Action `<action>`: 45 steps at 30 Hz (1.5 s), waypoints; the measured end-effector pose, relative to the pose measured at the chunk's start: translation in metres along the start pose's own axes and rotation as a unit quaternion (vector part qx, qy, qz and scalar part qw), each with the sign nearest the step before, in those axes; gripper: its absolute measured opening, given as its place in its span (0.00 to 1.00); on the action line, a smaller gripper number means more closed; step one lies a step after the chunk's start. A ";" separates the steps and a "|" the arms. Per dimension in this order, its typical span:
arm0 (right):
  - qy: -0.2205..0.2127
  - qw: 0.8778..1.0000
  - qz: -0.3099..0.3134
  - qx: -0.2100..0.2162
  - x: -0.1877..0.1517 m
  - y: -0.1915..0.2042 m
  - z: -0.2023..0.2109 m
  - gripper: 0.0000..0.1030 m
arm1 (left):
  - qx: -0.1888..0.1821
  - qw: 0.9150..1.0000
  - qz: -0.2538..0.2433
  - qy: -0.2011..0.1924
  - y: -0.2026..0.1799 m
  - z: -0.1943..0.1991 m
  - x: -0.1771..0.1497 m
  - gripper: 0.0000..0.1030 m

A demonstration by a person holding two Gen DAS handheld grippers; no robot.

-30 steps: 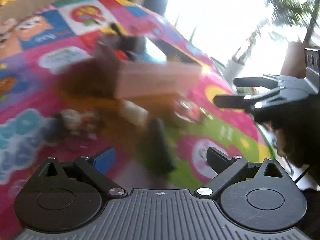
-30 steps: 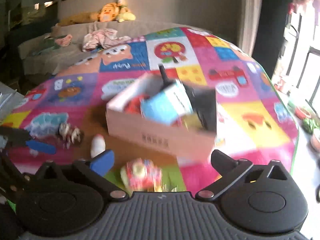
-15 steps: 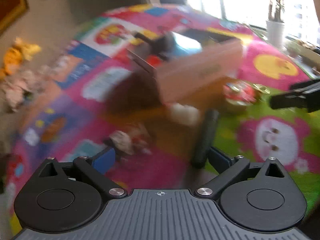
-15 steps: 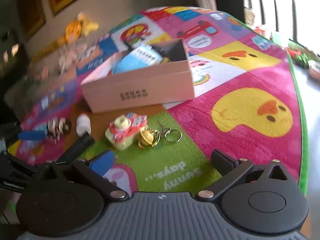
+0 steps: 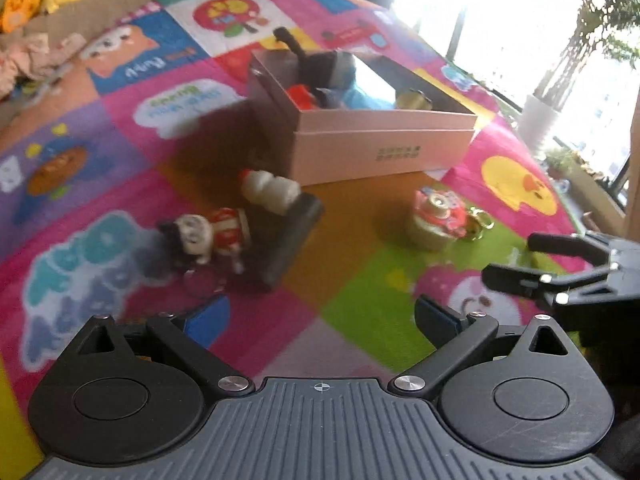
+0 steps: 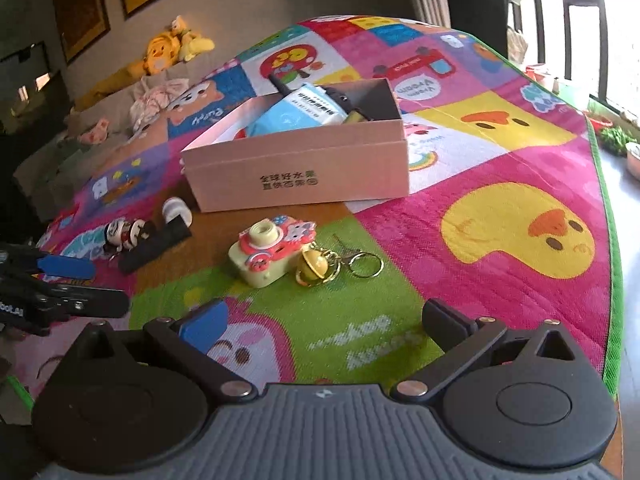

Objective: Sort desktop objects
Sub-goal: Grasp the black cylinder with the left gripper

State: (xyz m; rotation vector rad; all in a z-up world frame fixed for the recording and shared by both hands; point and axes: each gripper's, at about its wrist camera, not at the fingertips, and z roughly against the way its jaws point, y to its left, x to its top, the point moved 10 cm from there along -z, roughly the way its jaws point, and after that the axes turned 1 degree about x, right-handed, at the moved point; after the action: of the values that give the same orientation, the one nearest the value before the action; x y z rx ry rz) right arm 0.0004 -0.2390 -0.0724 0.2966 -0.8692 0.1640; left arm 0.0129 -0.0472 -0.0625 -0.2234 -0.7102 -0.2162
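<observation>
Your work surface is a bright cartoon play mat (image 6: 516, 184), with a sofa and a yellow plush toy (image 6: 168, 50) behind it on the left and windows on the right. Over the last second both of your views have swung and then steadied: the blur is mostly gone, and both grippers have pulled back toward the near edge, so the whole spread now lies ahead of you.

Starting at the left, your left gripper (image 5: 322, 318) has its fingers wide apart with nothing between them. Ahead of it lie the small doll figure (image 5: 208, 234), the white bottle (image 5: 270, 192) and the long black bar (image 5: 290, 240), all bunched close together, the bottle touching the bar.

In the middle stands the pink box (image 6: 300, 168), already holding a blue packet (image 6: 298, 114) and some dark items. Just in front of it sit the toy camera (image 6: 270, 254) and, touching its right side, the gold bell keychain (image 6: 320, 266).

Your right gripper (image 6: 322, 328) is likewise spread open and empty, facing the camera and keychain.

So nothing is in hand, and five things remain outside the box. You look lined up for fresh picks: the camera is nearest your right gripper, the doll cluster nearest your left.
</observation>
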 end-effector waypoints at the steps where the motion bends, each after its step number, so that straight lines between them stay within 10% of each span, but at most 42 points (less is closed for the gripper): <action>1: 0.000 1.000 0.000 0.001 0.000 0.000 0.000 1.00 | -0.006 1.000 0.012 0.004 0.000 -0.005 0.003 0.98; 11: 0.000 1.000 -0.001 0.001 0.000 -0.001 0.001 1.00 | -0.009 0.999 0.029 -0.018 0.002 -0.029 0.025 0.98; 20: -0.001 1.000 -0.001 0.001 0.000 0.000 0.001 1.00 | 0.143 0.988 -0.004 -0.049 0.055 -0.020 0.041 0.98; 25: -0.001 1.000 -0.001 0.000 0.000 -0.001 0.001 1.00 | 0.043 0.997 0.053 -0.043 0.027 -0.011 0.039 0.98; 33: -0.008 0.999 0.036 0.004 0.009 0.009 0.002 1.00 | 0.095 0.994 -0.035 -0.046 0.017 -0.044 0.045 0.64; 39: -0.024 0.993 0.114 -0.011 0.036 0.023 -0.002 1.00 | 0.072 0.992 -0.087 -0.049 0.013 -0.026 0.028 0.20; 42: -0.027 0.991 0.131 -0.006 0.043 0.029 -0.002 1.00 | 0.066 0.990 -0.115 -0.042 0.017 -0.007 0.010 0.24; 45: -0.032 0.988 0.151 -0.004 0.045 0.037 -0.002 1.00 | 0.143 0.979 -0.133 -0.062 0.044 0.012 0.003 0.53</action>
State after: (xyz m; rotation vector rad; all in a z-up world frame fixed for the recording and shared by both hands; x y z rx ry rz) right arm 0.0205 -0.2027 -0.0322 0.1616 -0.9754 0.4332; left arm 0.0199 -0.0020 -0.0571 0.1361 -0.8857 -0.3524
